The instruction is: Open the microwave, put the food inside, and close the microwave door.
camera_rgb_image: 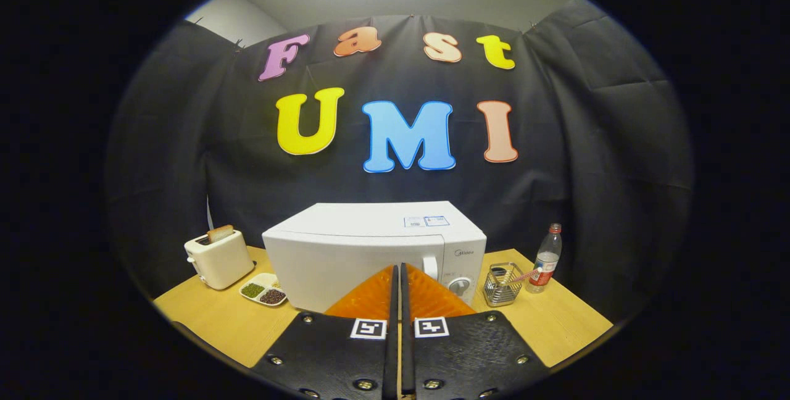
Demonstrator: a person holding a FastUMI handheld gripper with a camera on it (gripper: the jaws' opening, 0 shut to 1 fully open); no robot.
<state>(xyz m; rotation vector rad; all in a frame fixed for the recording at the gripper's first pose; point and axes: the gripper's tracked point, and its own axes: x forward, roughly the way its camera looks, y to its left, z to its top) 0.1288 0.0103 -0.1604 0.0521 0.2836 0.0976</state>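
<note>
We hadn't started: microwave door was closed, food tray sat at its left, gripper fingers pressed together, holding nothing.

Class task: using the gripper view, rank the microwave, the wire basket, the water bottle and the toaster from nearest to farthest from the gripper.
The gripper is shut, empty.
1. Microwave, door closed, just ahead of the fingers.
2. Wire basket, right of the microwave.
3. Water bottle, just beyond the basket.
4. Toaster, far left; close to the bottle's range, so uncertain.
</note>
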